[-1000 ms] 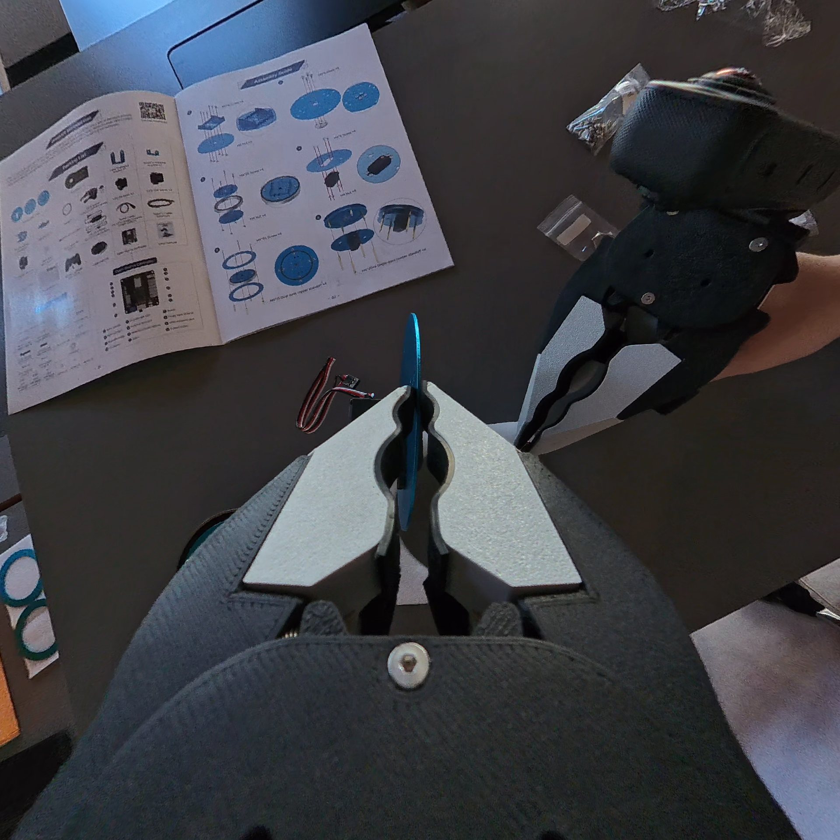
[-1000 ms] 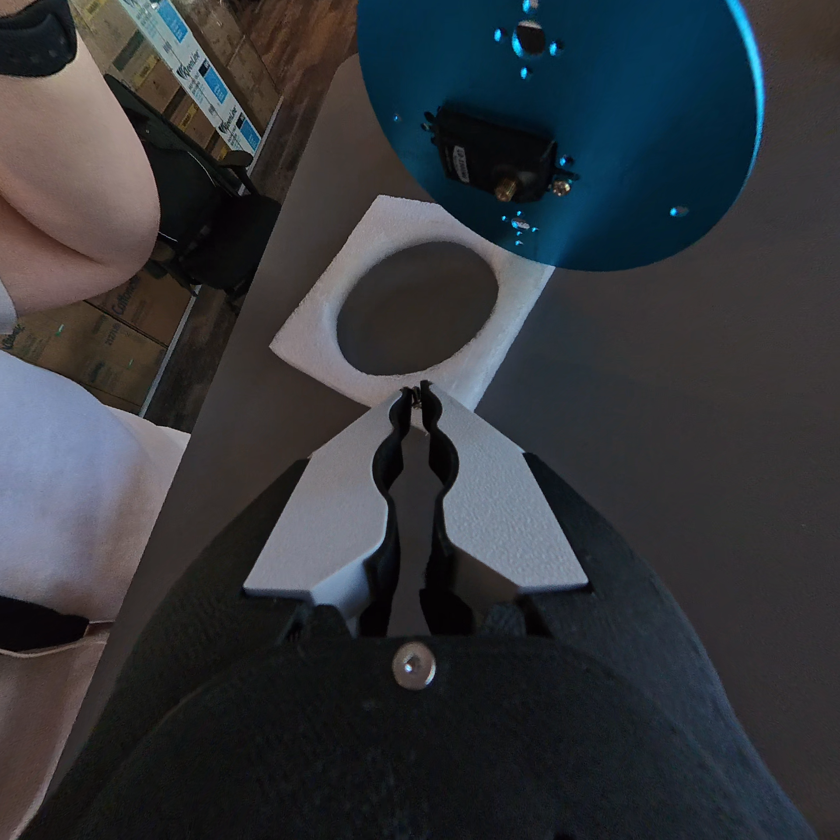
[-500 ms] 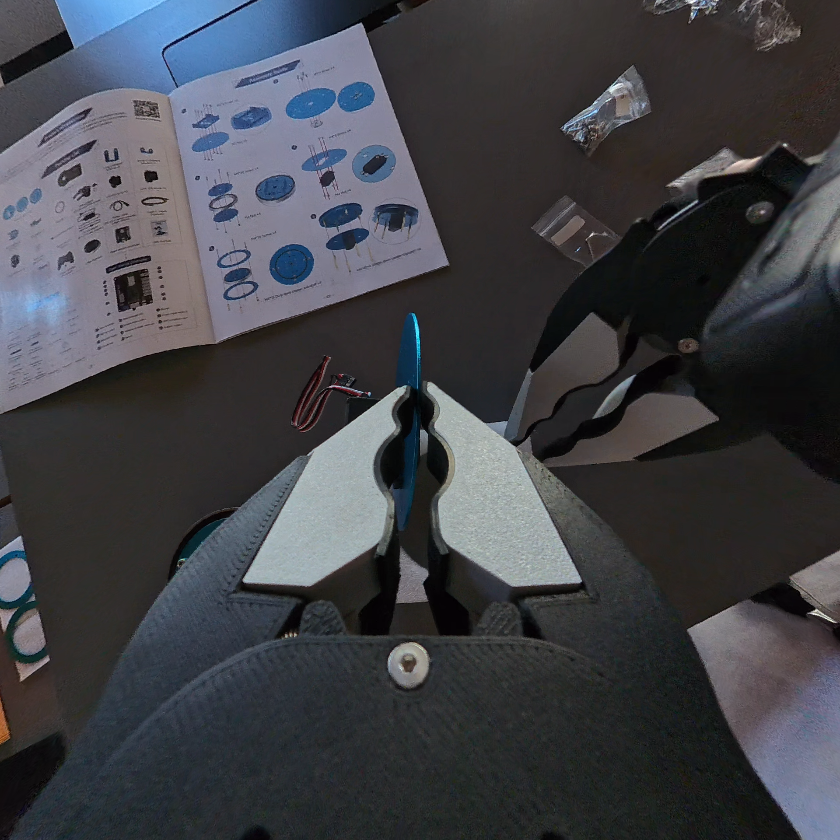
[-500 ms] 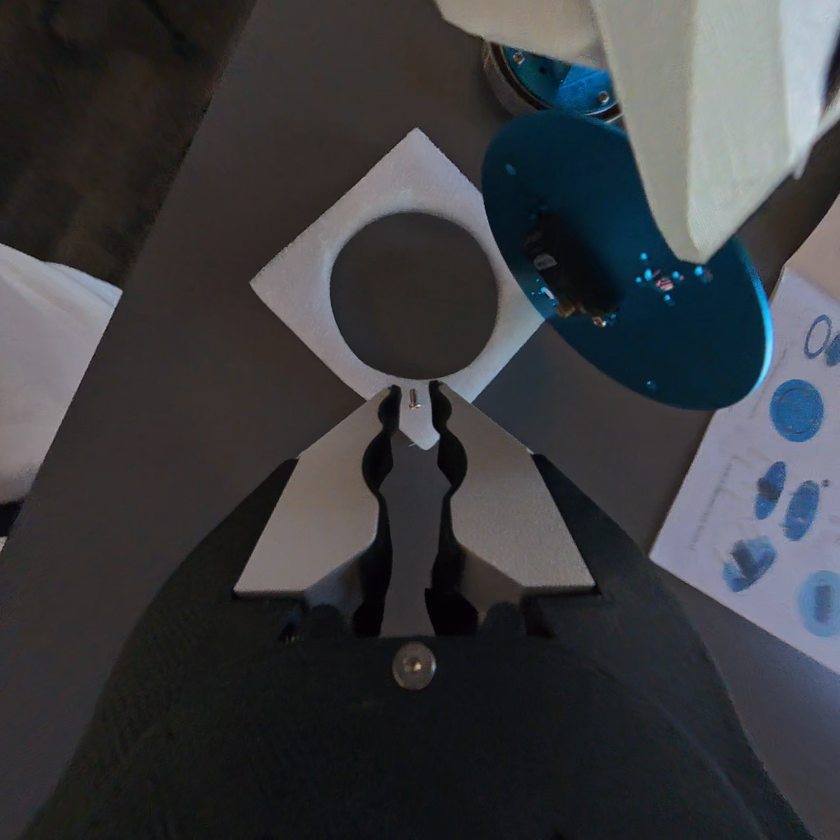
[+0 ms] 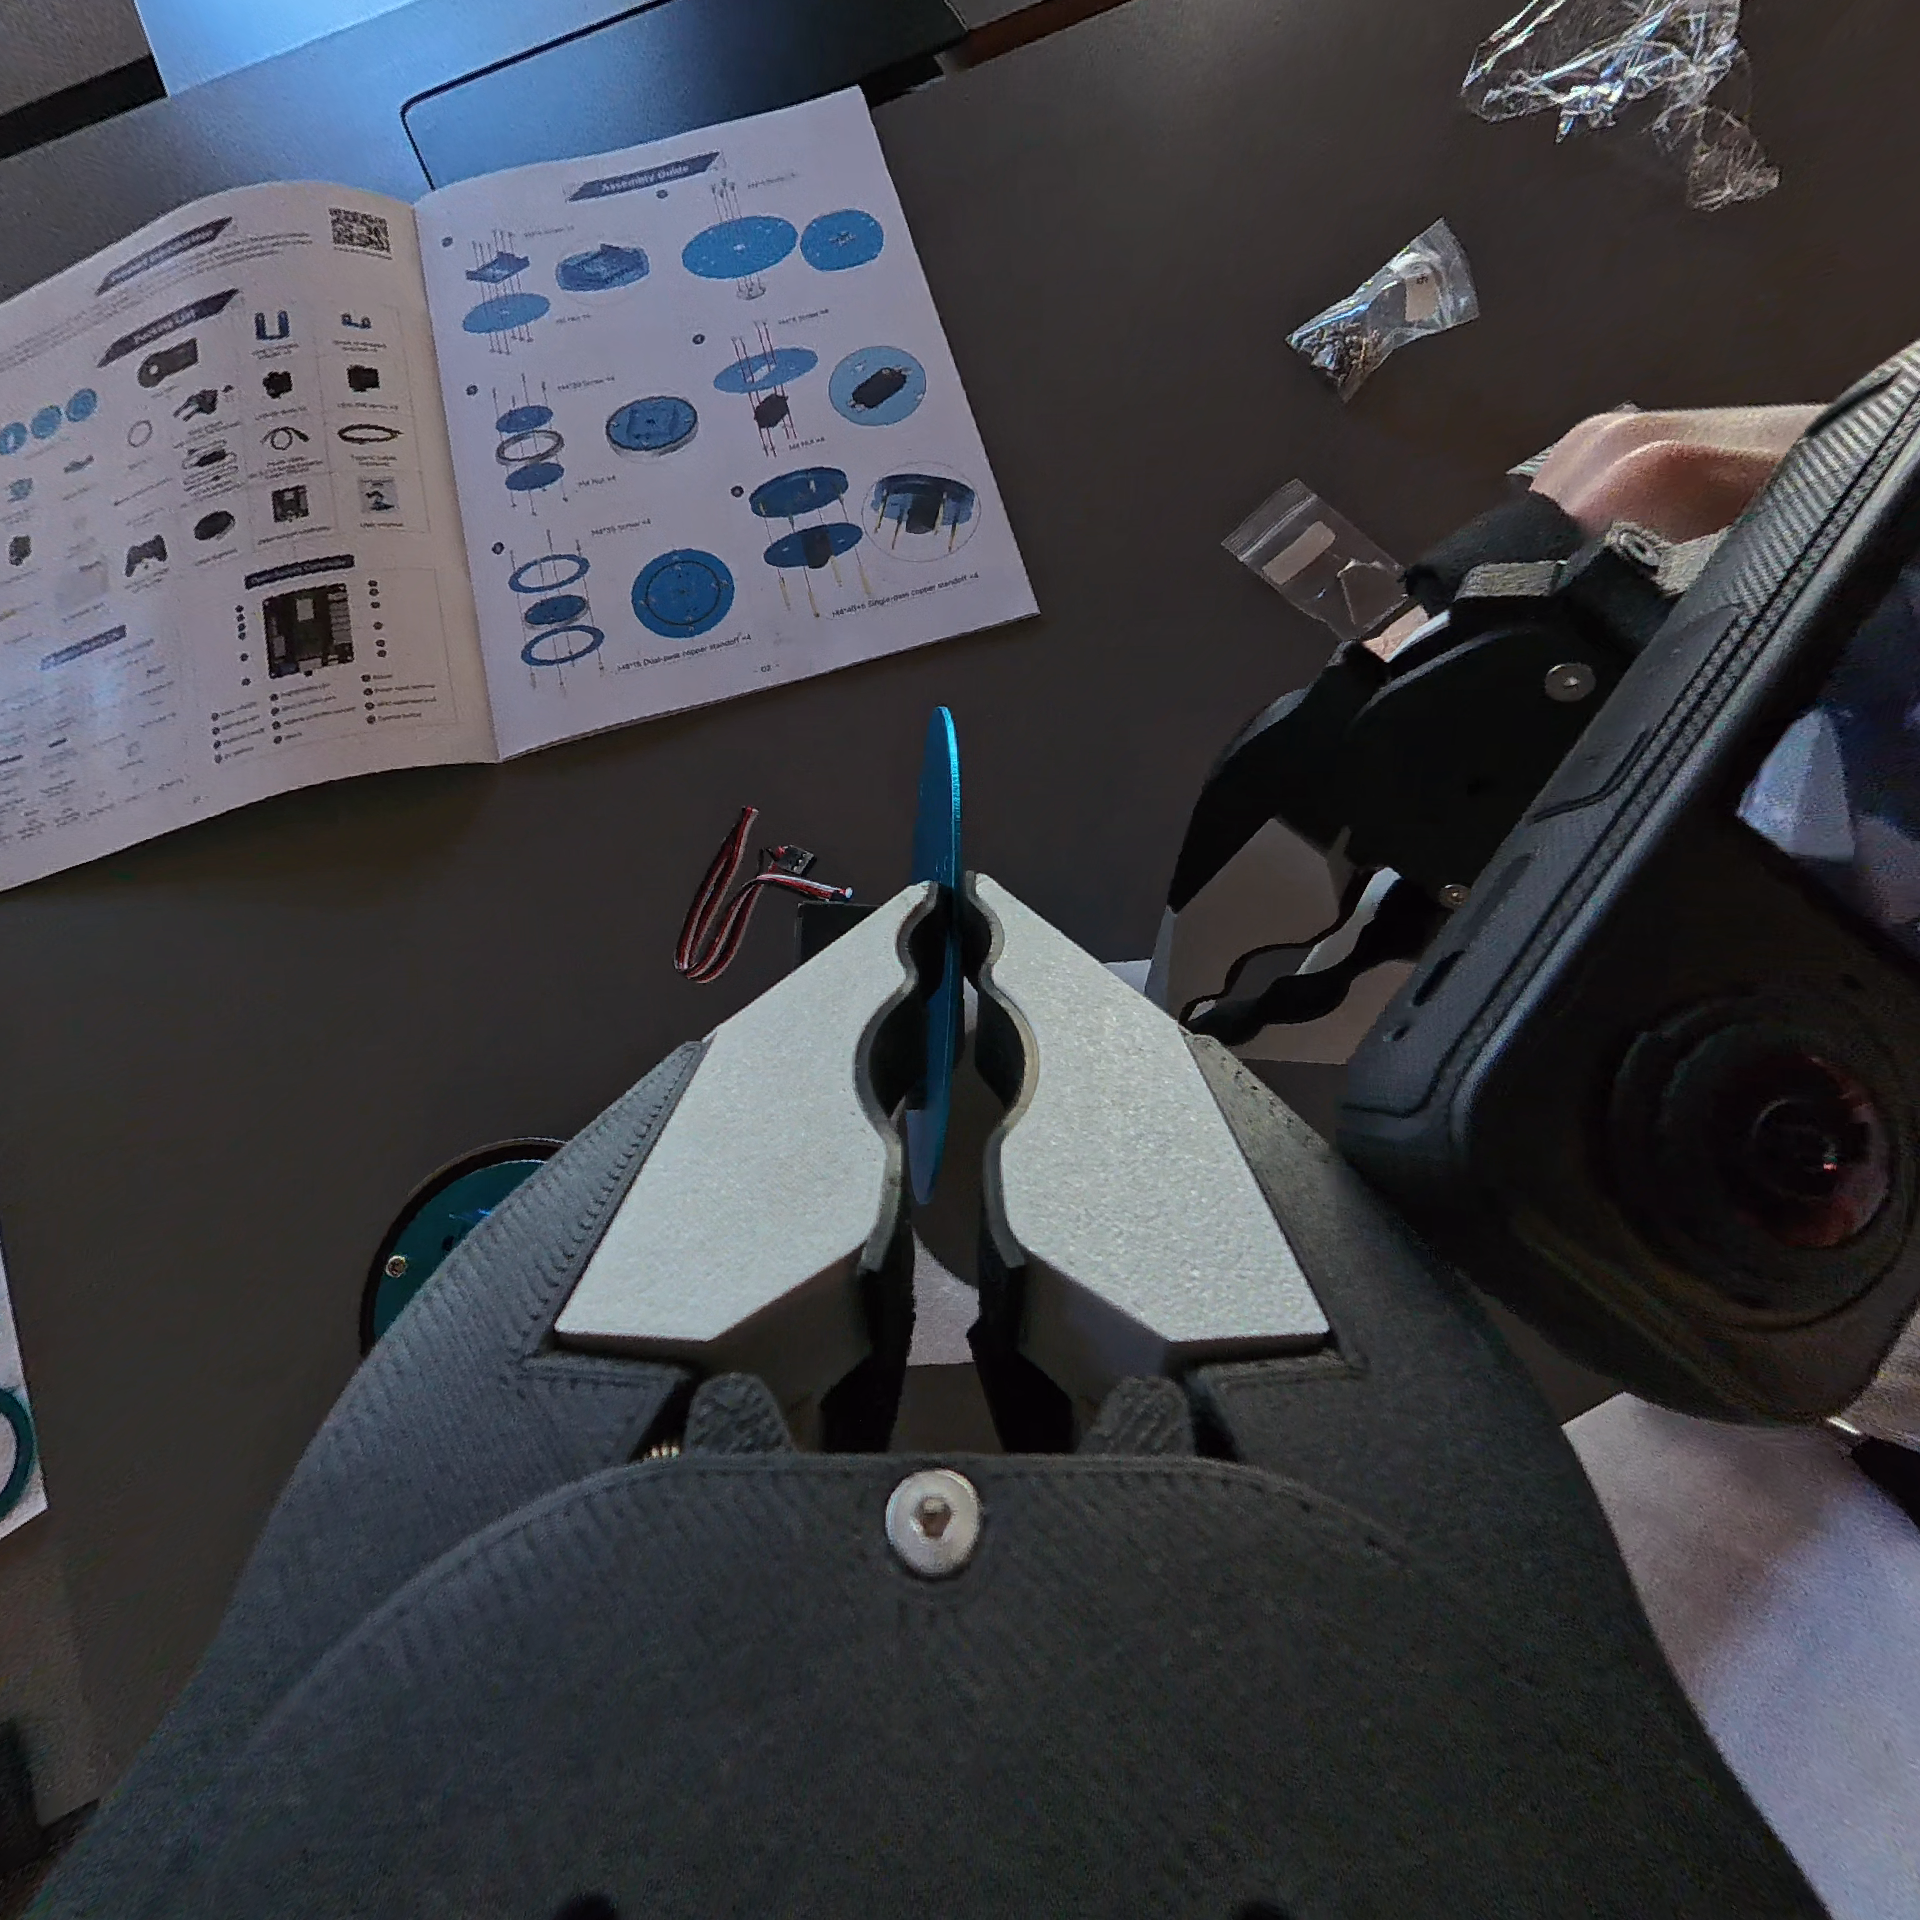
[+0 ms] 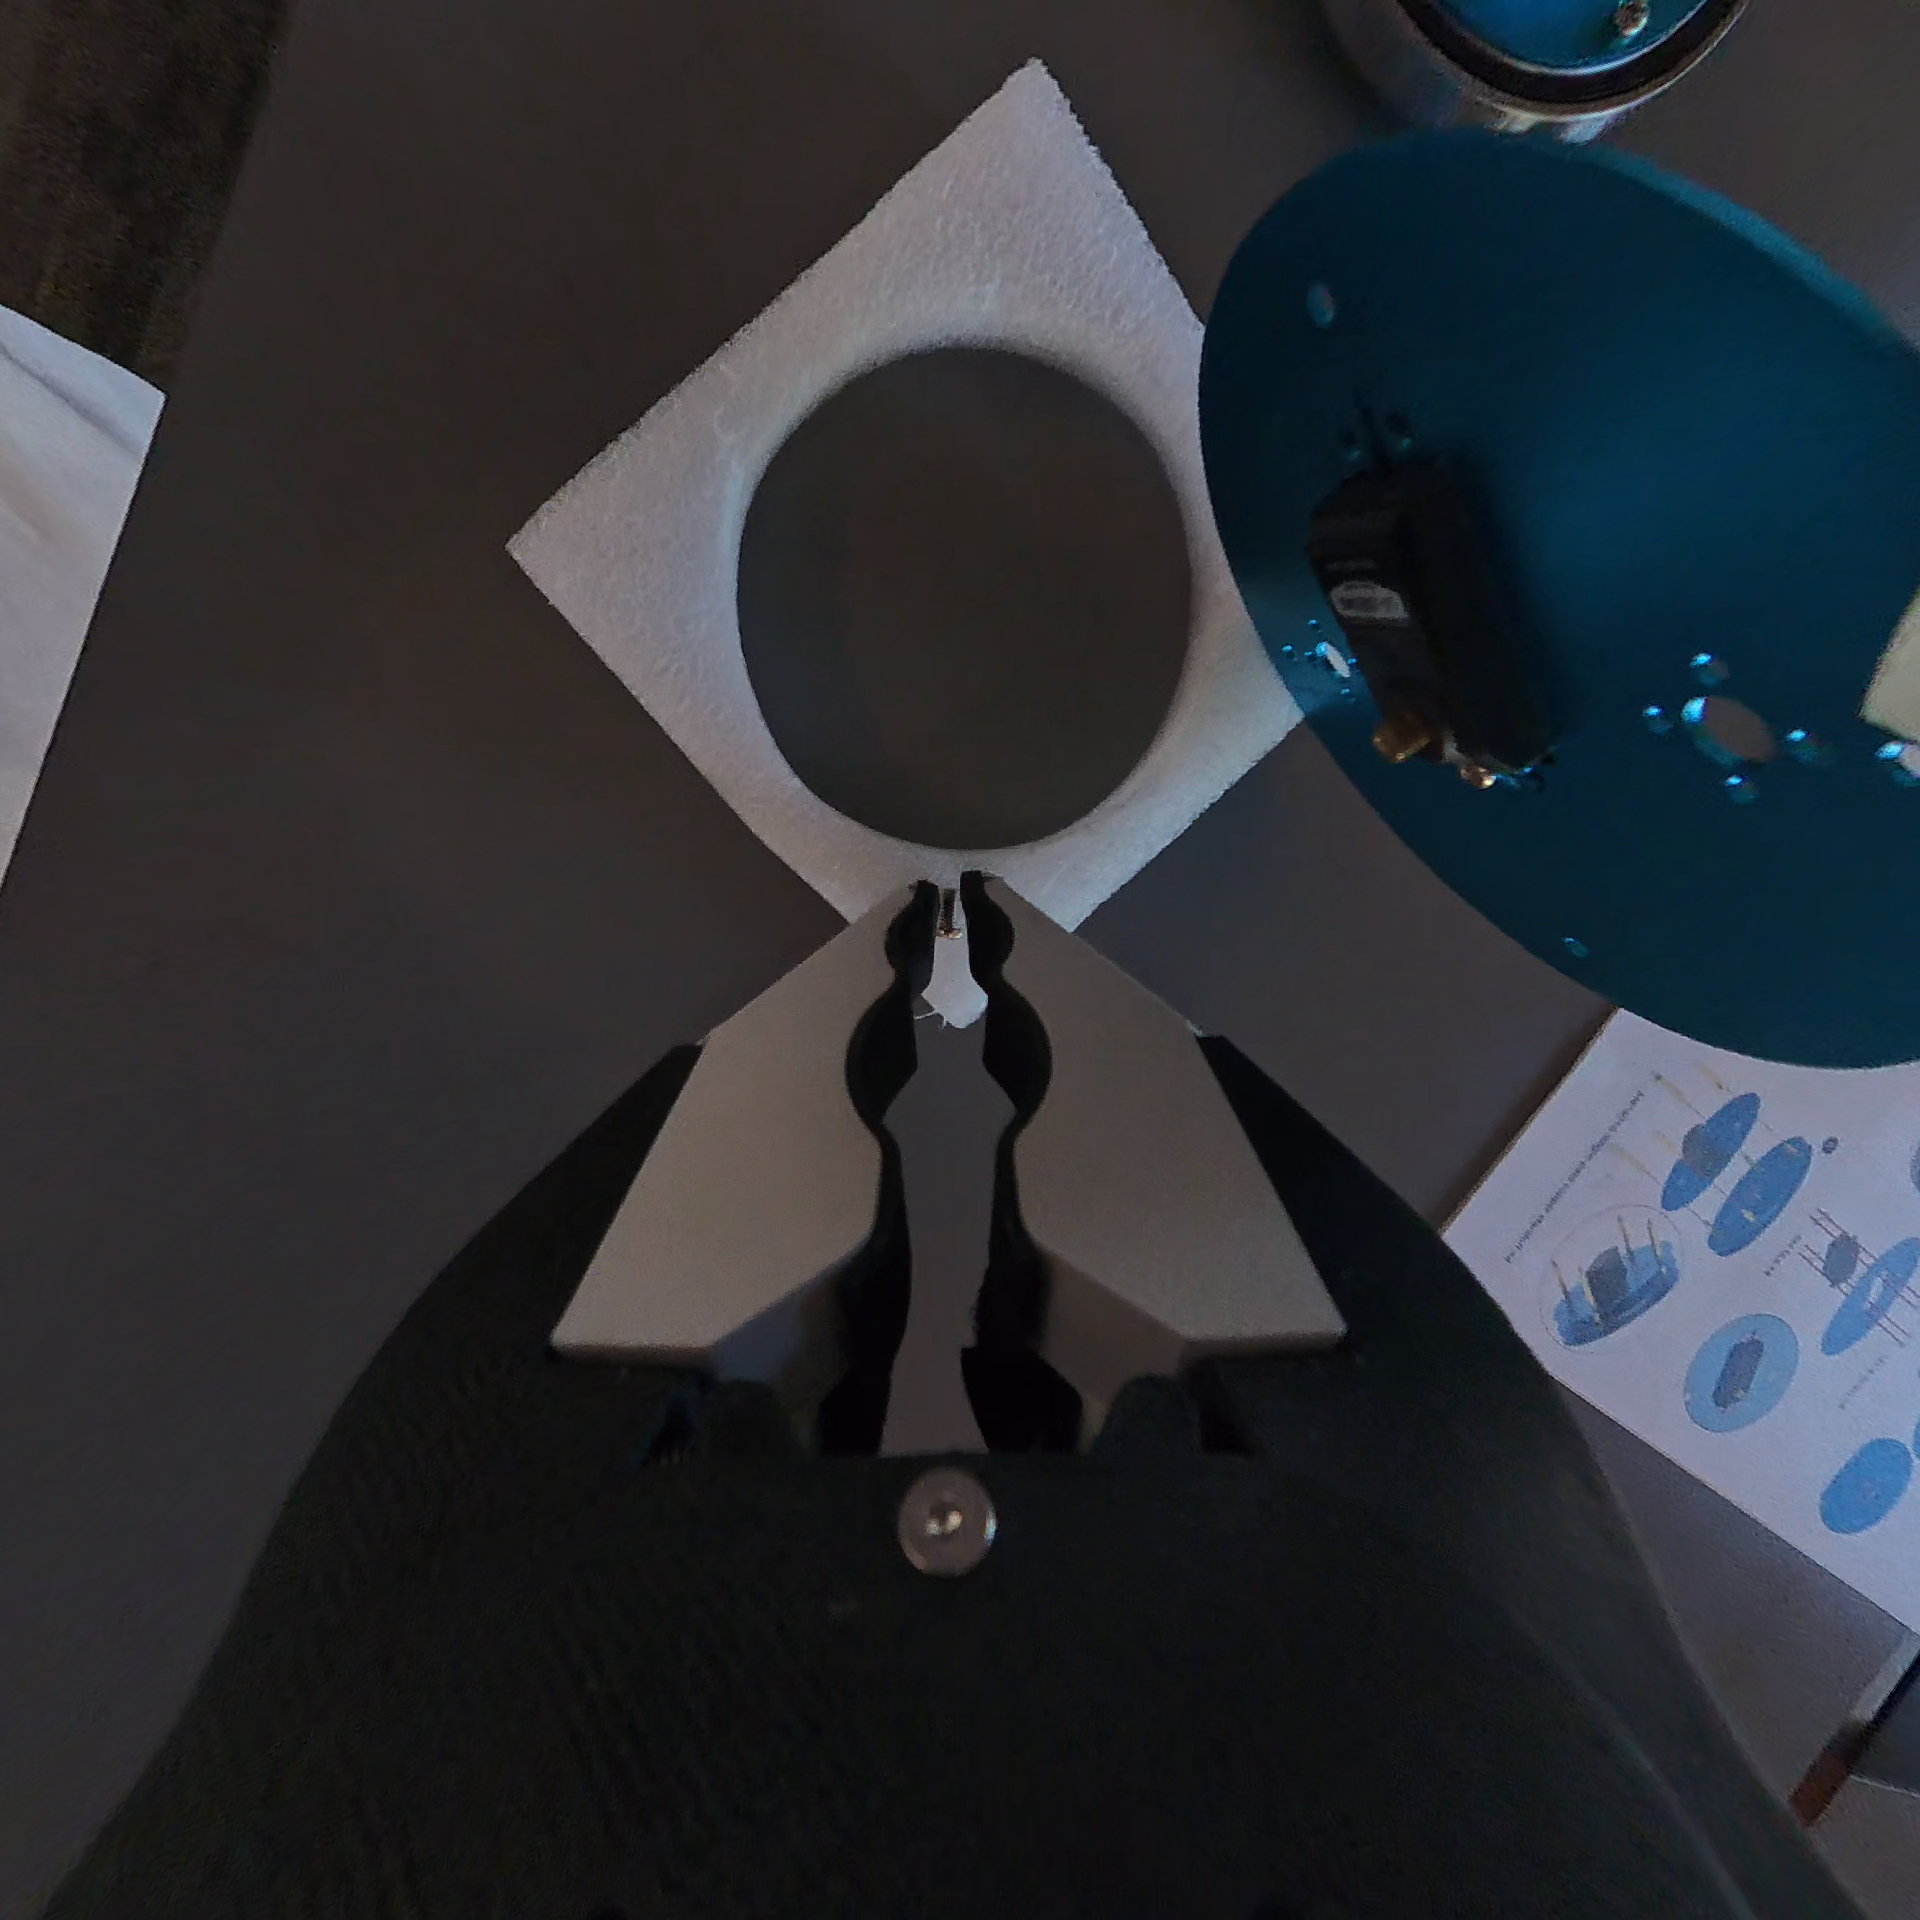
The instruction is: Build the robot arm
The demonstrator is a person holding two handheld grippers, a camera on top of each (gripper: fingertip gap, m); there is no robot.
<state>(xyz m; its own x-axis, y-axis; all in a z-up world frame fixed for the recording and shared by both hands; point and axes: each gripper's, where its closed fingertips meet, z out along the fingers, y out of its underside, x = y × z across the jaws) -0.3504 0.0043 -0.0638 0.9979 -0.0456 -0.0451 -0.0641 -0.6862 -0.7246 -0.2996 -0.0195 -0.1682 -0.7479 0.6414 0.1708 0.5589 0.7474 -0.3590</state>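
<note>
A dark table (image 5: 1195, 312) carries everything. Toward its far left edge lies an open assembly booklet (image 5: 499, 457) with blue part drawings; its corner also shows at the right edge of the right wrist view.

Near the table's front edge sits a square white foam pad (image 6: 665, 582) with a round hole cut through it, the table showing in the hole.

The left gripper (image 5: 948, 883) has its jaws closed on the rim of a blue metal disc (image 5: 940, 831), held edge-on and upright above the table. In the right wrist view the disc (image 6: 1621, 520) hangs just beside the foam, with a black servo (image 6: 1423, 613) mounted through it; the servo's striped wire bundle (image 5: 727, 904) trails on the disc's left side.

A round blue-topped assembly (image 5: 447, 1226) sits on the table below the left gripper.

Clear bags of small hardware (image 5: 1382, 312) lie toward the far right edge.

The right gripper (image 6: 943, 894) hovers over the foam's near corner, its jaws nearly together, pinching a tiny screw (image 6: 948, 920) at the tips. The screw is apart from the disc, not yet in any of its holes.
</note>
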